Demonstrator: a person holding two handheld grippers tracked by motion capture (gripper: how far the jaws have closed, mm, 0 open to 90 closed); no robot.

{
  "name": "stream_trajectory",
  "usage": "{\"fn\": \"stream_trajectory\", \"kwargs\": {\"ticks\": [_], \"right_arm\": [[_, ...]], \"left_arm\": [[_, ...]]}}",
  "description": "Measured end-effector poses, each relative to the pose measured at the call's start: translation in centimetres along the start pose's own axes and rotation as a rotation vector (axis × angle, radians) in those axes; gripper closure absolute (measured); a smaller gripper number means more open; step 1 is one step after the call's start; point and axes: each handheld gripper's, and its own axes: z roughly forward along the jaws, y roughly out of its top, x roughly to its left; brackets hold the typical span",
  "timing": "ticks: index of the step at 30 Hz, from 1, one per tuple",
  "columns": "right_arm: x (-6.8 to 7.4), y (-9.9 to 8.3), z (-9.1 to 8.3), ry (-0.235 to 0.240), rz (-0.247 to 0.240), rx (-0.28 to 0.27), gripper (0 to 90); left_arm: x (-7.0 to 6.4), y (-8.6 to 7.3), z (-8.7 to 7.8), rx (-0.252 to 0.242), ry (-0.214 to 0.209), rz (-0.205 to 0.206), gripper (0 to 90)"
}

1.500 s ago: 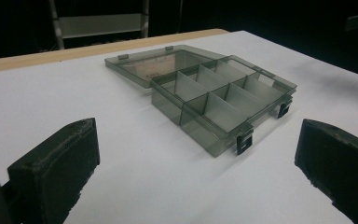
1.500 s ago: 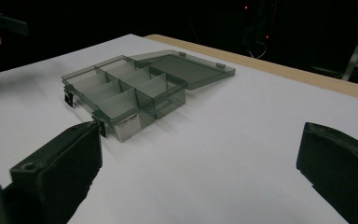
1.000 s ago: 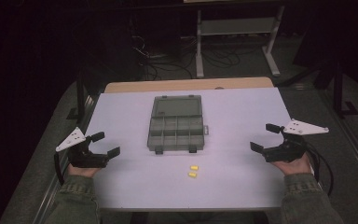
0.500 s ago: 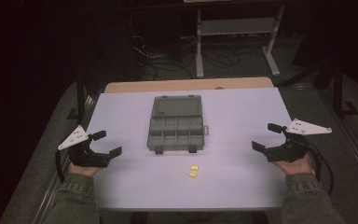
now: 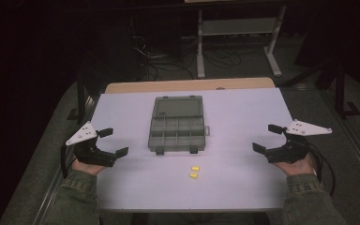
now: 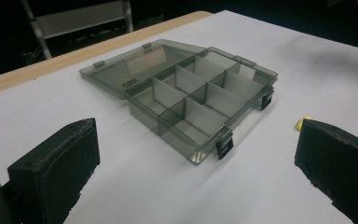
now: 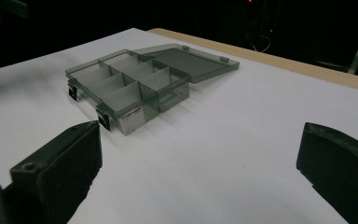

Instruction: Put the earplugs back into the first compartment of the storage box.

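A smoky grey plastic organiser box [image 5: 176, 125] lies open in the middle of the white table [image 5: 243, 108], its lid flat behind it and its compartments bare. The same box [image 6: 186, 95] shows ahead of my left jaws and, as box [image 7: 135, 84], ahead of my right jaws. Two small yellow pieces [image 5: 194, 171] lie in front of it; one yellow piece [image 6: 301, 123] peeks past my left jaw. My left gripper [image 5: 111, 142] stands open at the table's left edge, holding nothing. My right gripper [image 5: 267, 137] is open at the right edge, holding nothing.
A bare wooden strip [image 5: 187, 86] runs along the table's far edge. Behind it stand a metal frame [image 5: 236, 37] and loose cables [image 5: 159, 61] on a dark floor. White surface surrounds the box on all sides.
Both grippers have barely shifted; the right one sits slightly lower and farther right than a second ago. The box and yellow pieces have not moved.
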Motion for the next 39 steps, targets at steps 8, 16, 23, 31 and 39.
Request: {"fn": "stream_trajectory", "kwargs": {"ticks": [8,16,23,31,39], "right_arm": [[0.1,0.0,0.1,0.004,-0.006,0.008,0.0],[0.1,0.0,0.2,0.006,-0.010,0.013,0.0],[0.2,0.0,0.2,0.006,-0.014,0.019,0.0],[0.2,0.0,0.2,0.007,-0.016,0.023,0.0],[0.3,-0.1,0.3,0.007,-0.023,0.027,0.0]], "left_arm": [[-0.9,1.6,1.2,0.045,-0.048,0.050,0.0],[-1.6,2.5,2.4,0.078,-0.071,0.082,0.0],[-2.1,3.2,3.5,0.109,-0.098,0.111,0.0],[-2.9,3.8,4.6,0.129,-0.134,0.137,0.0],[-3.6,4.3,5.5,0.154,-0.162,0.158,0.0]]}}
